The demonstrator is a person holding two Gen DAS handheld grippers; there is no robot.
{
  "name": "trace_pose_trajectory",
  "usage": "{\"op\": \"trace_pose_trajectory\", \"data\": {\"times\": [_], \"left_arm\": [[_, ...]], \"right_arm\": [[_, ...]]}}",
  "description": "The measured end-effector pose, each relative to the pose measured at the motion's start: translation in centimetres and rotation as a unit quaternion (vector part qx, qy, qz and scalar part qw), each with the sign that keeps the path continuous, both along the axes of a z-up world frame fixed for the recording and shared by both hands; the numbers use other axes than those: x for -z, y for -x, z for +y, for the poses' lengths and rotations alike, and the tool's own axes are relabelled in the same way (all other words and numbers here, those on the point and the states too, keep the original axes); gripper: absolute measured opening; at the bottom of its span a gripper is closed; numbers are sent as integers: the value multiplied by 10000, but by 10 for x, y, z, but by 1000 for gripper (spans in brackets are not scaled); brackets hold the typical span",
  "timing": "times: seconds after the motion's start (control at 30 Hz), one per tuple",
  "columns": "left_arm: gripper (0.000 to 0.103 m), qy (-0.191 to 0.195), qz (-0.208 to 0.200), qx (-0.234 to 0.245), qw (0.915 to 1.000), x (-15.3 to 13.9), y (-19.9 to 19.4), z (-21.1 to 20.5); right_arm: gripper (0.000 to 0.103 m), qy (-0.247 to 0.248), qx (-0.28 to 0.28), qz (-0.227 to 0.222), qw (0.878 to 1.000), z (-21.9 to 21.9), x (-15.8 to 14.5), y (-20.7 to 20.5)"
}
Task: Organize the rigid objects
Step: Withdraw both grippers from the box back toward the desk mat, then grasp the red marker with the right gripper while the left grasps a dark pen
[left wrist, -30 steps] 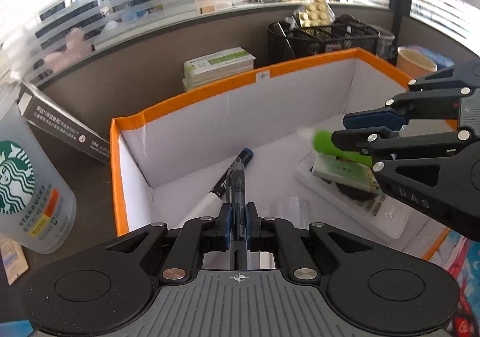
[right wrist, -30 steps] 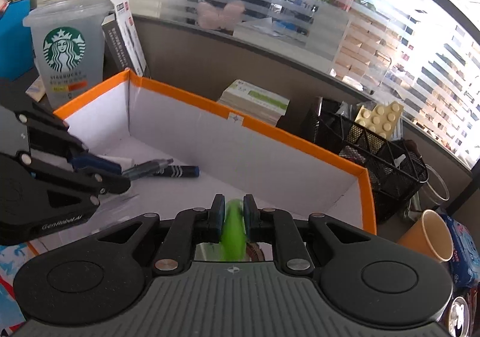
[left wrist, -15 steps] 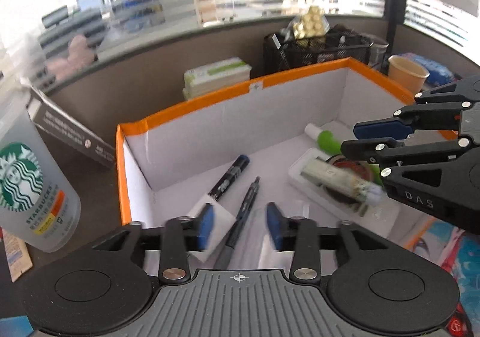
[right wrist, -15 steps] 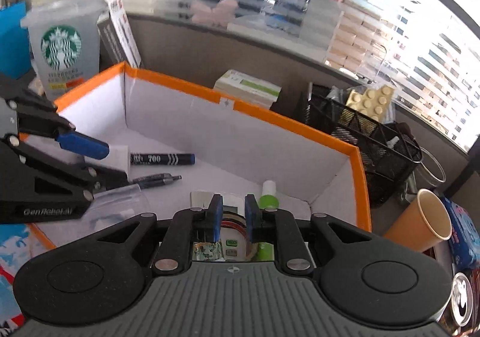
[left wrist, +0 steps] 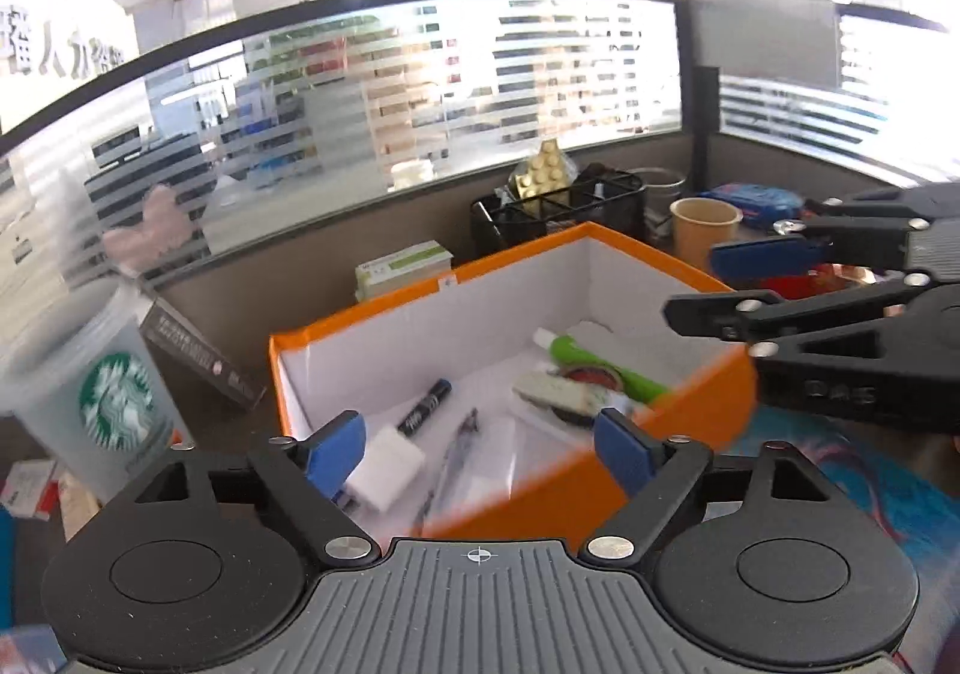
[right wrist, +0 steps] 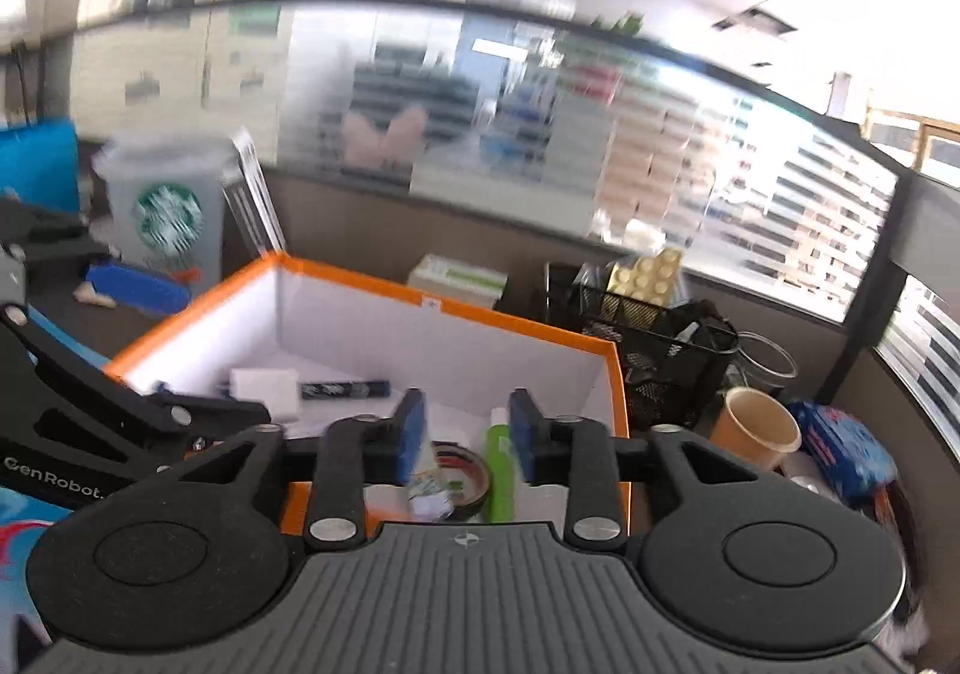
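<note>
Left wrist view
Box edge: the orange rim of the box [left wrist: 372, 311] runs from 9 to 3 o'clock; the near wall crosses just ahead of your left gripper [left wrist: 480, 449].
Room: bare white floor shows in the box's far corner, toward 1 o'clock.
Left jaws: spread wide, just opened, nothing between them.
Pose: your gripper points down into the box from behind the near wall.
Contents: marker [left wrist: 425, 408], pen [left wrist: 451, 449] and white block [left wrist: 387, 470] lie at the left end; green tube [left wrist: 606, 365] and tape roll [left wrist: 585, 377] at the right.
In the way: your right gripper [left wrist: 738, 284] hangs at 2 o'clock over the box's right wall.
Around: cup [left wrist: 114, 404] at 9 o'clock, mesh basket [left wrist: 558, 212] and paper cup [left wrist: 705, 227] behind the box.

Right wrist view
Box edge: the near wall lies just under your right gripper [right wrist: 467, 437]; the far rim crosses at 12 o'clock.
Right jaws: partly apart, just opening, gripping nothing; the green tube [right wrist: 499, 464] lies in the box below them.
In the way: your left gripper [right wrist: 174, 356] sits at 9 o'clock over the left wall.
Around: basket [right wrist: 654, 350] at 2 o'clock, paper cup [right wrist: 759, 428] at 3 o'clock.
</note>
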State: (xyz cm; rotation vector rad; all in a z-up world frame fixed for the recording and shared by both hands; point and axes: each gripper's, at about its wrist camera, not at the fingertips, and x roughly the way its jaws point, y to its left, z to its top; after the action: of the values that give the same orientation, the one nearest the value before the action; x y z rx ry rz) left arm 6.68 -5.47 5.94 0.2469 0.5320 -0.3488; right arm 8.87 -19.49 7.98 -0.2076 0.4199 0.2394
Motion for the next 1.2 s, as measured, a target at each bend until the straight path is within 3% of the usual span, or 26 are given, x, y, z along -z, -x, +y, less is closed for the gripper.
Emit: {"op": "trace_pose_trajectory", "data": {"times": [0.1, 0.2, 0.27, 0.33, 0.47, 0.57, 0.6, 0.7, 0.77, 0.97, 1.1, 1.13, 1.2], "left_arm": [[86, 173, 100, -70, 9998, 16, 19, 11], [86, 294, 339, -200, 9988, 36, 28, 20], [86, 337, 520, -251, 9978, 50, 31, 26], [86, 346, 673, -318, 9966, 62, 33, 30], [87, 407, 873, -410, 9945, 78, 38, 39], [87, 433, 1012, -377, 9932, 86, 38, 40], [87, 414, 1016, -353, 9933, 87, 39, 39], [87, 333, 964, -250, 9945, 89, 44, 35], [87, 278, 981, -166, 9947, 91, 45, 29], [87, 255, 1064, 189, 9938, 91, 48, 8], [85, 46, 1027, 391, 9939, 97, 48, -13], [79, 28, 1094, 419, 9931, 100, 45, -16], [58, 160, 1140, 485, 9922, 104, 43, -19]], "right_arm": [[37, -308, 61, 24, 9995, -5, 18, 33], [38, -677, 145, 452, 9966, -7, 50, 45], [43, -974, 211, 780, 9920, -8, 71, 43], [60, -993, 307, 986, 9897, -2, 86, 43], [64, -1017, 440, 1034, 9885, 8, 99, 44], [61, -753, 482, 1045, 9905, 22, 106, 41], [56, -579, 508, 1043, 9916, 23, 109, 44], [27, -458, 408, 1150, 9915, 24, 117, 47], [18, -432, 406, 1128, 9918, 19, 118, 49], [13, -482, 334, 1173, 9914, 3, 117, 52], [13, -556, 341, 1165, 9910, -10, 117, 54], [13, -575, 335, 1162, 9910, -13, 118, 55], [13, -628, 349, 1149, 9908, -17, 118, 55]]}}
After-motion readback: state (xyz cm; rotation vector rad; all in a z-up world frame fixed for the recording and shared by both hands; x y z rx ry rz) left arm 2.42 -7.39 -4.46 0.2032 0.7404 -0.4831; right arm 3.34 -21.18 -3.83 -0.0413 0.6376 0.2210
